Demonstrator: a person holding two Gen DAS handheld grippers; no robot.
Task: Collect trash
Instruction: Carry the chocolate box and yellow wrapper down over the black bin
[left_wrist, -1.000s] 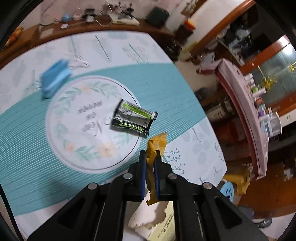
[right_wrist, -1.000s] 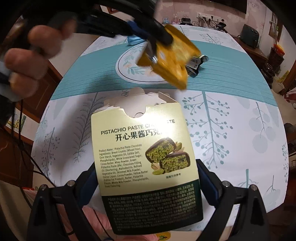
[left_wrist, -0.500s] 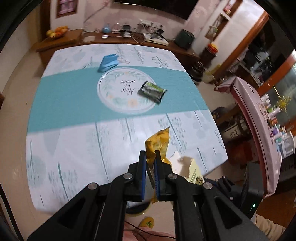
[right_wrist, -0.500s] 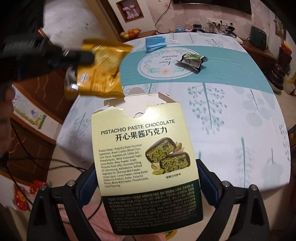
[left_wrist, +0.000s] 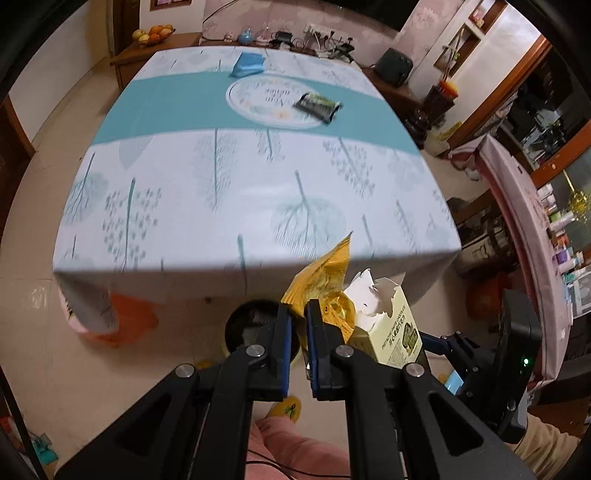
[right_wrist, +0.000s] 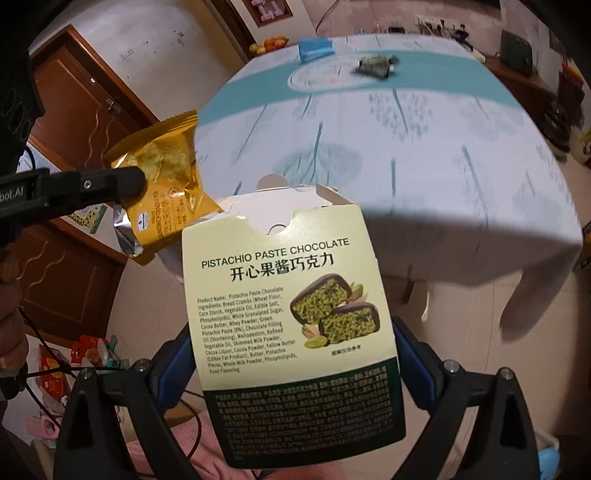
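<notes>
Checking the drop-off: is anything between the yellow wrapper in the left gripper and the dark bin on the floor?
Nothing visible. The left gripper pinches the yellow wrapper above the dark bin; the pistachio box sits off to the right.

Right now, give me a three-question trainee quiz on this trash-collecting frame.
1. True or false: the left gripper is shut on the yellow snack wrapper.
2. What does the right gripper hold? A) blue face mask B) pistachio chocolate box C) fruit bowl
3. Fill in: the green-black wrapper lies on the ____.

Key: 1 true; 2 B; 3 table.
</notes>
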